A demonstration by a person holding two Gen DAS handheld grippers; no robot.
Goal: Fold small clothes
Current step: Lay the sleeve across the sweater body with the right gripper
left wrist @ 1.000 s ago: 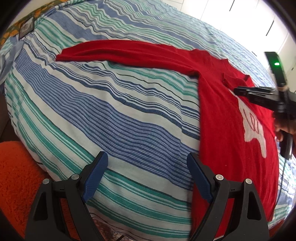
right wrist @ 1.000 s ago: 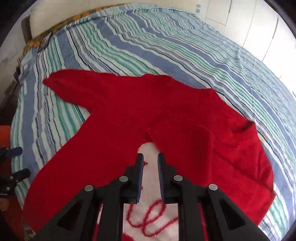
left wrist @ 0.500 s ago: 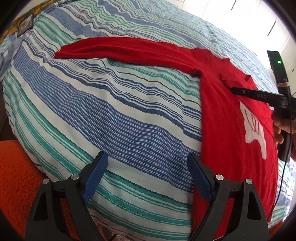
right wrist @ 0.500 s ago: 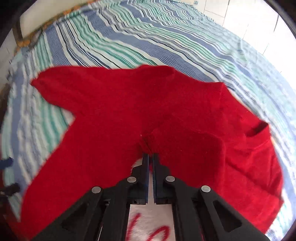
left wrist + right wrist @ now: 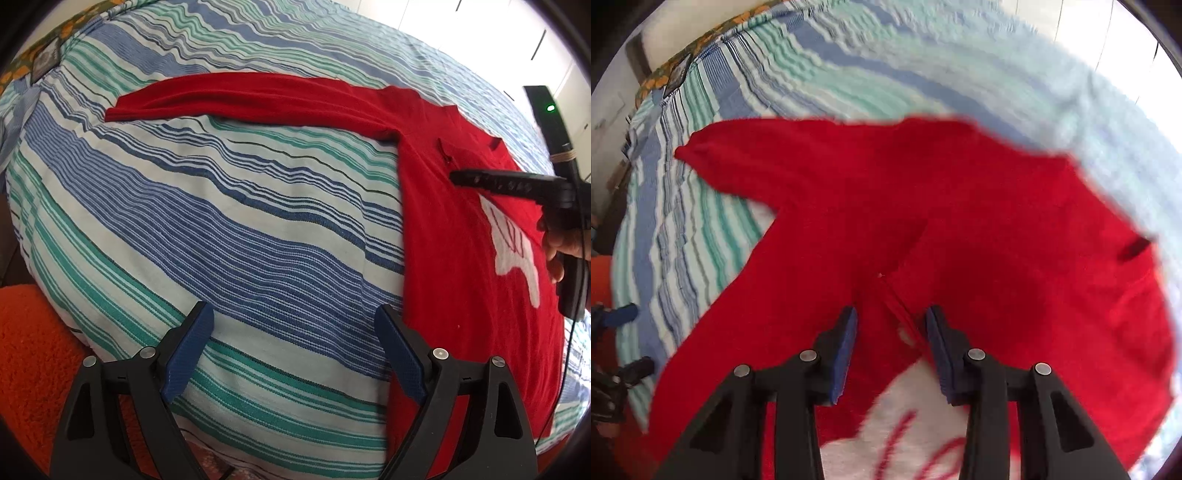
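Observation:
A red long-sleeved top [image 5: 461, 229] with a white print lies on the striped bed cover [image 5: 221, 221]. One sleeve [image 5: 258, 96] stretches out to the left; the other sleeve is folded over the chest, its cuff [image 5: 901, 317] lying between my right jaws. My right gripper [image 5: 890, 328] is open just above that cuff and holds nothing; it also shows in the left wrist view [image 5: 458, 178]. My left gripper [image 5: 295, 328] is open and empty over the bed's near edge, left of the top's hem.
An orange fluffy rug [image 5: 29, 350] lies below the bed's near edge. A patterned pillow [image 5: 44, 55] sits at the far left corner of the bed. White cupboard doors [image 5: 517, 44] stand beyond the bed.
My right gripper was shut on the folded sleeve's cuff; it has opened, let the cuff go and drawn back a little. The left gripper has barely moved.

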